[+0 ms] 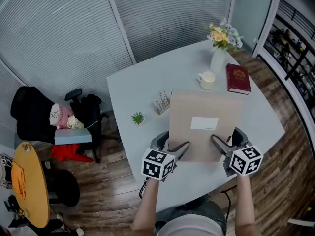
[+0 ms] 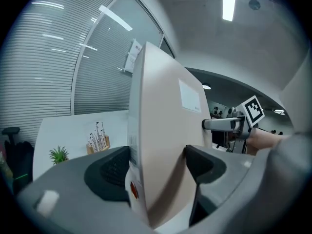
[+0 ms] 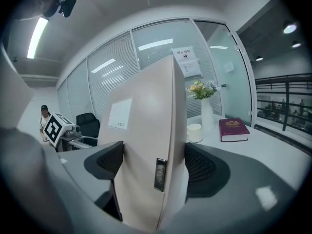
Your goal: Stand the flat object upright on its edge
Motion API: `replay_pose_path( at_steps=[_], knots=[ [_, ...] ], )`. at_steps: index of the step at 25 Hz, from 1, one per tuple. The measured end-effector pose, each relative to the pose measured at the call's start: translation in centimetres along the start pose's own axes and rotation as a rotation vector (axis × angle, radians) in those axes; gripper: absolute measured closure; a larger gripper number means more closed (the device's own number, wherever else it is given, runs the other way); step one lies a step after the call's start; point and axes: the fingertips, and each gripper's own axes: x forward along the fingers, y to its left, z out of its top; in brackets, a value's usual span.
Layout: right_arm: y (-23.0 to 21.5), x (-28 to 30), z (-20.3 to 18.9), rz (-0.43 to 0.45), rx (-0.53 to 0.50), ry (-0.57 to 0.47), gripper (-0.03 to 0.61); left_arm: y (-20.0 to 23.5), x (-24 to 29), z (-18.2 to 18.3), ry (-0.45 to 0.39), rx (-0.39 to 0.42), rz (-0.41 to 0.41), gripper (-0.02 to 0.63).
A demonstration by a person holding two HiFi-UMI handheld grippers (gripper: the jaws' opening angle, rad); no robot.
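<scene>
A flat beige box [image 1: 204, 126] with a white label rests on the white table [image 1: 147, 90] in the head view, its near end raised off the top. My left gripper [image 1: 178, 148] is shut on its near left edge and my right gripper [image 1: 219, 143] on its near right edge. In the left gripper view the flat beige box [image 2: 161, 130] stands tall between the jaws, and my left gripper [image 2: 156, 167] clamps it. The right gripper view shows the flat beige box [image 3: 148, 145] pinched by my right gripper [image 3: 151, 167], a small barcode tag on its edge.
Behind the box stand a white cup [image 1: 207, 80], a dark red book [image 1: 238, 78], a vase of flowers [image 1: 219, 45], a small stand of sticks [image 1: 162, 103] and a tiny green plant [image 1: 138, 117]. Chairs [image 1: 34, 113] and a round orange table [image 1: 28, 186] sit left.
</scene>
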Motion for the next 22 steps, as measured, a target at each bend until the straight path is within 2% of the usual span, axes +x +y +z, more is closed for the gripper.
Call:
replay_pose_path(
  at_steps=[10, 22],
  knots=[
    [-0.3, 0.6, -1.2, 0.007, -0.163, -0.009, 0.16, 0.7, 1.3, -1.5, 0.055, 0.107, 0.069, 0.246],
    [-0.6, 1.0, -3.5, -0.041, -0.269, -0.007, 0.166, 1.6, 3.0, -4.3, 0.076, 0.12, 0.102, 0.247]
  ],
)
